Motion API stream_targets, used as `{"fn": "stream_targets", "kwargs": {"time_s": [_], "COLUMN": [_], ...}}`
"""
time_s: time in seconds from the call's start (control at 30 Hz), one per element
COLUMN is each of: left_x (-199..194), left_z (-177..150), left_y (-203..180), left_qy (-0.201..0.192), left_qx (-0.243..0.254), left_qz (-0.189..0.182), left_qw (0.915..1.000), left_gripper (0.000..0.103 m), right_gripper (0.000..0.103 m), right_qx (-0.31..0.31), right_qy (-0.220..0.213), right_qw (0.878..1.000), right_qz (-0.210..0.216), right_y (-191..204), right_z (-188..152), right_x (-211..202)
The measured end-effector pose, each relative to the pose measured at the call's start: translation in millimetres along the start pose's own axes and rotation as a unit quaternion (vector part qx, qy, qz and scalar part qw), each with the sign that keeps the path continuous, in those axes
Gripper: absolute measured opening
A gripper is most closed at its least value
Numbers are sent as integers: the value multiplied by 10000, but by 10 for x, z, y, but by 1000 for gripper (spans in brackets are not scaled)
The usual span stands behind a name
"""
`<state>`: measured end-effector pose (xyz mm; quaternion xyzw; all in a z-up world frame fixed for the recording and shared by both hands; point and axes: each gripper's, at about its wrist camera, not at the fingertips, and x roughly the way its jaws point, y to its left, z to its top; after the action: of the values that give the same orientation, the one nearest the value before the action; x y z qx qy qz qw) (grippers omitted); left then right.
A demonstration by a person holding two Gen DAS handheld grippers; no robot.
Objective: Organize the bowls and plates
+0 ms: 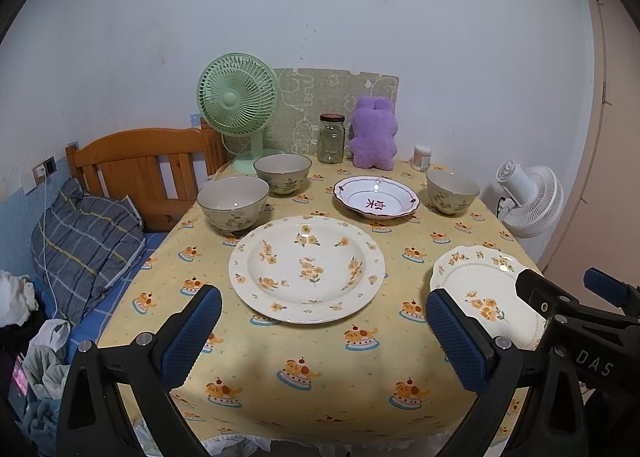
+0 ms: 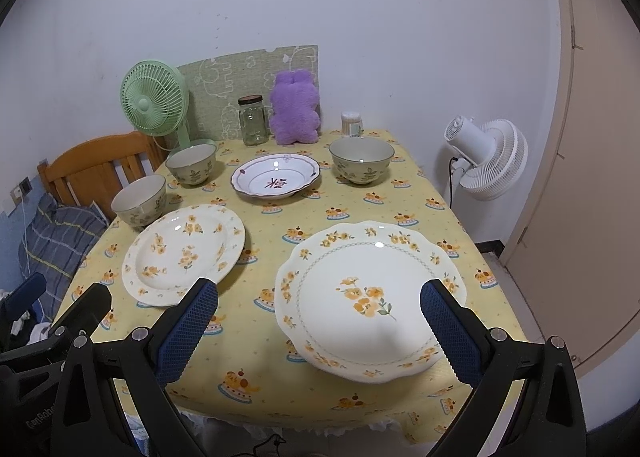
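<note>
A round yellow-flowered plate (image 1: 307, 270) (image 2: 184, 253) lies left of centre on the table. A scalloped yellow-flowered plate (image 1: 482, 293) (image 2: 372, 297) lies at the near right. A small purple-trimmed dish (image 1: 377, 198) (image 2: 276, 176) sits further back. Three floral bowls stand around it: near-left bowl (image 1: 233, 203) (image 2: 139, 199), back-left bowl (image 1: 283, 172) (image 2: 191, 163), right bowl (image 1: 452, 186) (image 2: 361, 159). My left gripper (image 1: 320, 337) hangs open before the round plate, holding nothing. My right gripper (image 2: 320, 329) hangs open over the near edge of the scalloped plate, holding nothing.
At the back of the yellow tablecloth (image 1: 320, 385) stand a green fan (image 1: 238, 99), a glass jar (image 1: 331, 139), a purple plush toy (image 1: 374, 133) and a small cotton-swab tub (image 1: 421, 157). A white fan (image 2: 486, 159) stands right of the table. A wooden bed frame (image 1: 140, 173) with a pillow is left.
</note>
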<state>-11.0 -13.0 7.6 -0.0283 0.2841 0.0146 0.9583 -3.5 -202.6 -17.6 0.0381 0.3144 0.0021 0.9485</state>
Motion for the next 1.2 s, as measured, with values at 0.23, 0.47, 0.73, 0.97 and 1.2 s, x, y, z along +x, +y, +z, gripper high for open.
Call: {"fn": "stream_targets", "kwargs": {"time_s": [0.23,0.47,0.73,0.97,1.2], "left_x": [-1,-2,19,42,38], "left_z": [8,17,27,33,29], "left_y": [19,9,-10,-18,-22], "left_qy": [-9,-30,-49,-46,-51], "left_qx": [32,68,93,92,87], "left_qz": [5,24,9,8,-2], "left_qw": [10000,10000,9999,9999,9999], "left_gripper": [102,102,102,102,102], "right_gripper": [102,102,102,102,102], "right_qx": [-13,-16,-20,-31,-27], "right_qy": [-35,-20,-16,-18,-20], "right_qw": [10000,10000,10000,10000,10000], "right_qz": [-38,-35,-55,-75,-71], "right_y": [1,5,7,14,17], "right_z": [-5,-4,12,29,26], "right_x": [-15,-5,13,34,36]}}
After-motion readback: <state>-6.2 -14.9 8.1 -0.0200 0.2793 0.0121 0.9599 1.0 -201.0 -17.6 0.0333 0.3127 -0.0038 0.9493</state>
